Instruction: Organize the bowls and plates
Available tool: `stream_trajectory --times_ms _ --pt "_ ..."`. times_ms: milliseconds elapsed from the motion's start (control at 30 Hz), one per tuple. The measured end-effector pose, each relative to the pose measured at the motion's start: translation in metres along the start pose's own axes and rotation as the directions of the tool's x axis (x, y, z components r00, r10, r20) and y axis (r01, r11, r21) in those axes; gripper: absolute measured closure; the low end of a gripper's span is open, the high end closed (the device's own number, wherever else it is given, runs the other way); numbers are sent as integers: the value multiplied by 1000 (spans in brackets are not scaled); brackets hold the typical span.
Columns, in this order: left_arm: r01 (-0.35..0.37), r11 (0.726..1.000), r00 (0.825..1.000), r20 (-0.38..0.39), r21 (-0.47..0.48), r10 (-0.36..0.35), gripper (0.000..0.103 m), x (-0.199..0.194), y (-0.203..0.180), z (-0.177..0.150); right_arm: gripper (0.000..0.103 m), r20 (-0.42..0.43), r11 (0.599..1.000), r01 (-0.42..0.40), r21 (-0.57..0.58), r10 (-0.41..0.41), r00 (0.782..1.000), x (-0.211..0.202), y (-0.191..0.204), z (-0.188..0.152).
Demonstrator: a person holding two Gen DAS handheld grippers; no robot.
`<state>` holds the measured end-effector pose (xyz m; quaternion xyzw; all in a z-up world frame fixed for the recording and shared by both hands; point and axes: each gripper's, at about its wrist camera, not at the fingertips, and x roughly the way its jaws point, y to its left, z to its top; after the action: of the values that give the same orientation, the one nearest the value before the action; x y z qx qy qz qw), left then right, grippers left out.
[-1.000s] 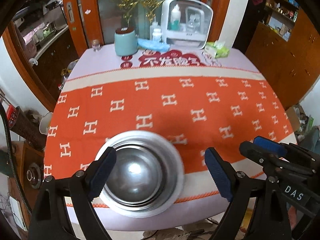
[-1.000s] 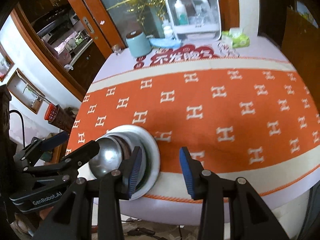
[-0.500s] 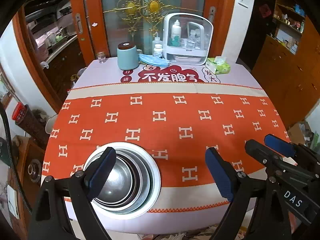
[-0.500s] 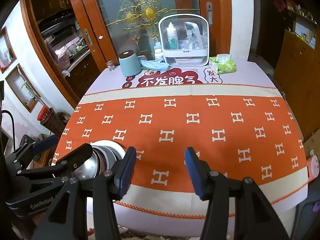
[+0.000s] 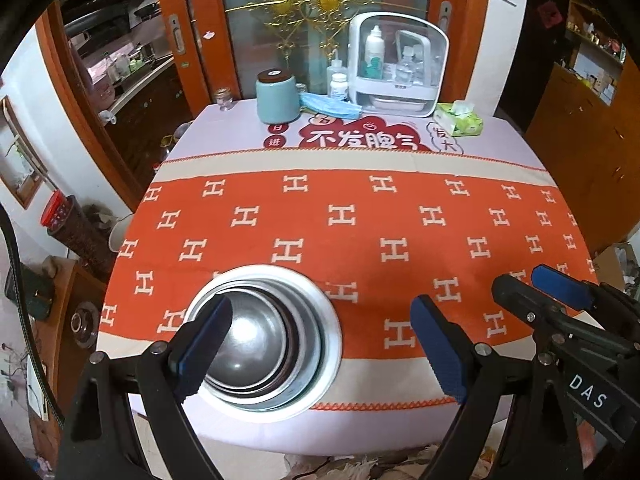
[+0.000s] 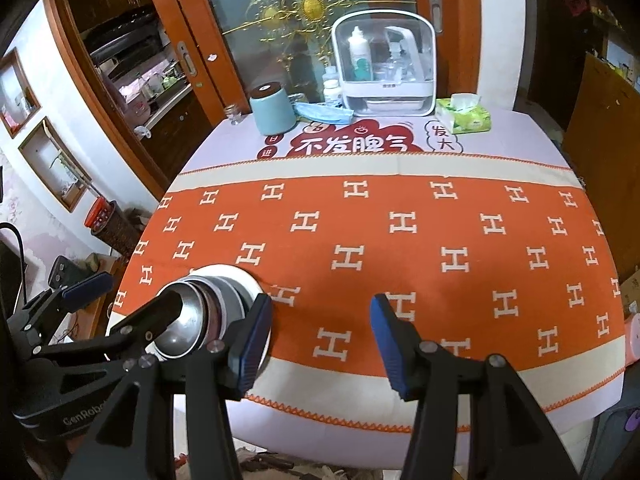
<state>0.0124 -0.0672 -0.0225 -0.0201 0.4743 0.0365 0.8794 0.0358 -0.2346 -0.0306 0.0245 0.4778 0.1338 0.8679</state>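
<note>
On the left near edge of your desk (image 5: 500, 148) sits the stack: steel bowls (image 5: 256, 344) nested one inside another on a white plate (image 5: 330, 344). The plate rests on the orange cloth (image 5: 360, 232) with its H pattern, close to the cloth's pale border.

Your left claw (image 5: 320, 346) hangs above that stack with its jaws spread wide. Its left blue pad overlaps the bowls in the left wrist view, and the right pad stands over bare cloth, clear of the plate. Nothing is gripped between them.

Further right, your right claw (image 6: 320, 338) stands partly spread over the cloth, with nothing between its pads. From its own camera, the left pad lies just beside the plate's right rim; you cannot tell from this view whether it touches.

Along the far edge of the desk, from left to right, stand a small glass jar (image 5: 223, 99), a pale blue canister (image 5: 278, 98) with a dark lid, a blue face mask (image 5: 330, 105) lying flat, a white organiser box (image 5: 396, 68) holding bottles, and a green tissue pack (image 5: 460, 118). Red lettering on the tablecloth shows just in front of them.
</note>
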Motion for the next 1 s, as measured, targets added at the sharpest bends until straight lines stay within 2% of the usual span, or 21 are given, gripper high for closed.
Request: stream_trajectory --times_ms 333,1000 --pt "2 1000 1000 -21 6 -2 13 2 35 -5 52 8 1000 20 -2 -20 1000 3 37 -6" --pt "28 999 999 -42 26 -27 13 5 54 -14 52 11 999 38 21 -38 999 3 55 -14"
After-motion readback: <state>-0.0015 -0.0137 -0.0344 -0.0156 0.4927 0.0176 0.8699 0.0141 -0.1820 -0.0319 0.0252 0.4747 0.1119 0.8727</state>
